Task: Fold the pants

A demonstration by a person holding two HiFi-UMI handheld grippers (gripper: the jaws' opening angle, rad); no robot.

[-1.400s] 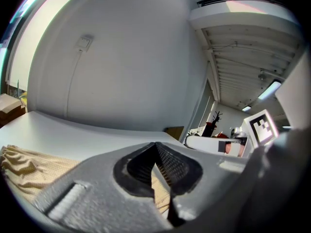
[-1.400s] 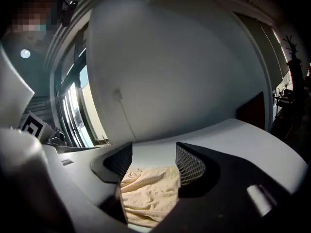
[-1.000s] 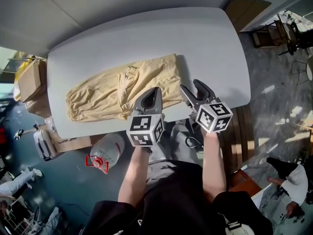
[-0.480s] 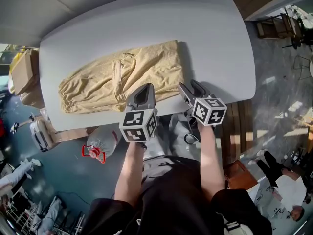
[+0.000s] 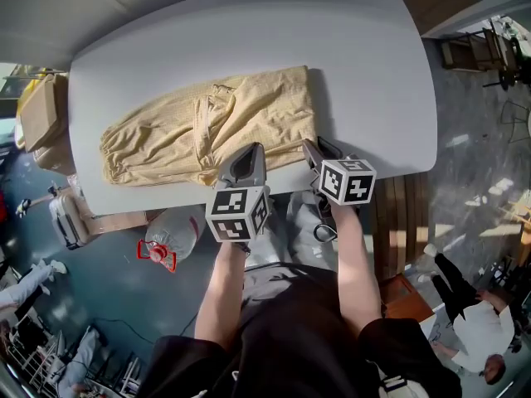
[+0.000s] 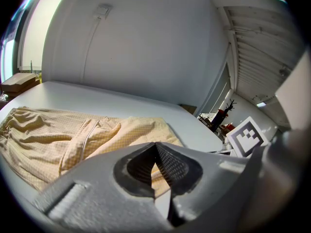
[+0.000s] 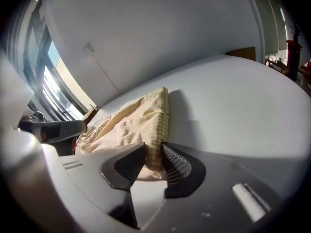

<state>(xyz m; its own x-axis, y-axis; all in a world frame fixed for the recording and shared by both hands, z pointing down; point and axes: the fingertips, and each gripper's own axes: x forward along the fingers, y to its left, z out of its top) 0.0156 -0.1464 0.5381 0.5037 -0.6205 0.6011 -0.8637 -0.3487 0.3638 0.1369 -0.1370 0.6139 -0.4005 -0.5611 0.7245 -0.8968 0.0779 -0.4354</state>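
Note:
Pale yellow pants lie spread across the white table, waistband end to the right. My left gripper rests at their near edge, and in the left gripper view its tips meet, with cloth showing beyond them and nothing clearly caught. My right gripper is at the near right corner of the pants. In the right gripper view its jaws are closing, with the corner of the cloth between the pads and a gap still showing.
Beside the table's left end stand cardboard boxes. A water jug sits on the floor under the near edge. A wooden bench is at the near right, and a person stands beyond it.
Both grippers have come down onto the near edge of the pants. The right jaws have narrowed from wide open to partly closed around the cloth corner.

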